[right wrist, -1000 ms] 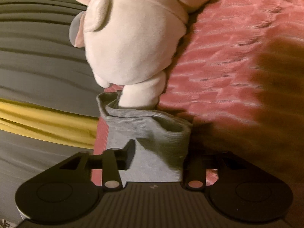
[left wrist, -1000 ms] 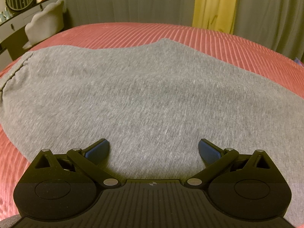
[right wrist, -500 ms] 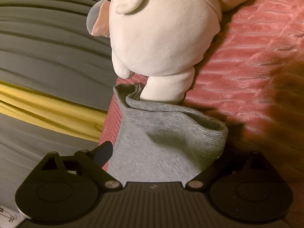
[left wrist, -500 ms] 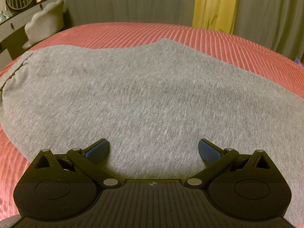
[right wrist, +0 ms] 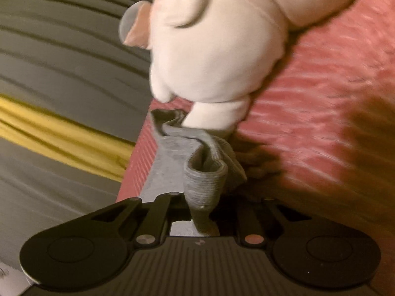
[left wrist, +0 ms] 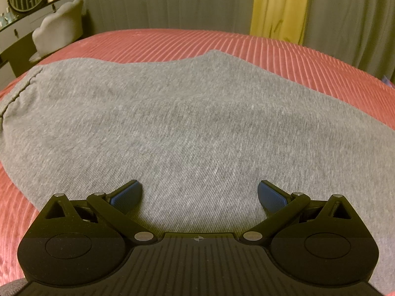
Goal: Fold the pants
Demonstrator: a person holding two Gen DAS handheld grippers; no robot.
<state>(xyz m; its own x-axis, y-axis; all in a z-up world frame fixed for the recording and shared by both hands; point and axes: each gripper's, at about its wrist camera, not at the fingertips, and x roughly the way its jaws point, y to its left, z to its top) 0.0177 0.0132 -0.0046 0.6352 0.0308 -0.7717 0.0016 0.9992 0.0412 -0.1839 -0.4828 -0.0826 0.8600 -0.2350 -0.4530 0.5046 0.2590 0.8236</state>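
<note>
Pants [left wrist: 187,128] here are a soft grey knit, so expect zero stiffness: light, floppy, a bit stretchy, and they'll drape or bunch wherever they aren't supported. They're spread over the red ribbed bedspread [left wrist: 284,56], with what looks like the gathered waistband at the far left of the left camera's view.

Left tool [left wrist: 198,193] sits right over the middle of the fabric with its blue pads spread wide, gripping nothing.

Right tool [right wrist: 201,218] is pressed together on a ribbed cuff [right wrist: 205,180], which is scrunched into a little tube between the fingers. That cuff is the best place to grab imo, since the doubled ribbing is thicker than the plain knit and shouldn't slip out as easily. For the other hand I'd go for an edge or the waistband, not the flat middle.

A cream plush toy [right wrist: 217,49] sits touching the leg end, so it could snag the fabric.

No containers anywhere in view, so nothing to report there.
</note>
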